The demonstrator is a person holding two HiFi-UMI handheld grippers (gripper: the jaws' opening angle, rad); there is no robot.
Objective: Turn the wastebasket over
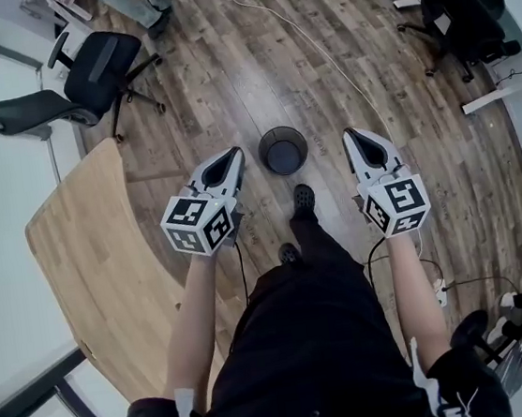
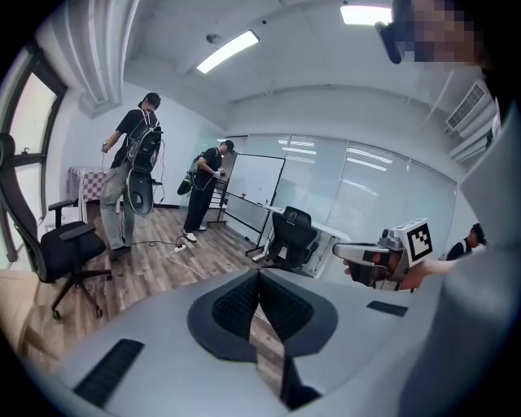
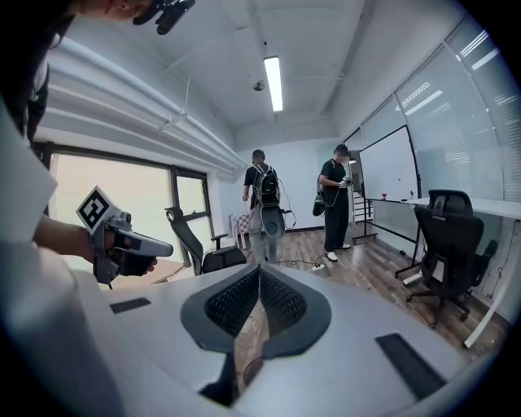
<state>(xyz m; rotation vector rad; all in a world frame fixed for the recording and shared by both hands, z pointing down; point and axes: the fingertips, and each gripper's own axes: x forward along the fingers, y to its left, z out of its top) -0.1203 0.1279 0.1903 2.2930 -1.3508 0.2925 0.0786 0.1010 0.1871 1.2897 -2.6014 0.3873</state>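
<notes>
Fingers clenched empty on both grippers, wastebasket [image 1: 282, 150] upright on the wooden floor [image 1: 225, 66].
We hold the left gripper [image 1: 232, 152] and right gripper [image 1: 348, 133] either side of it, clear of it, its open mouth up, just ahead of our shoe [image 1: 303, 198].

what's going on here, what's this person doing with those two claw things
A person stands over a dark wastebasket on the wood floor, a claw in each hand. The left claw and right claw are both shut and empty, held out above it on either side. The wastebasket sits mouth up, untouched, not yet turned over.
</notes>
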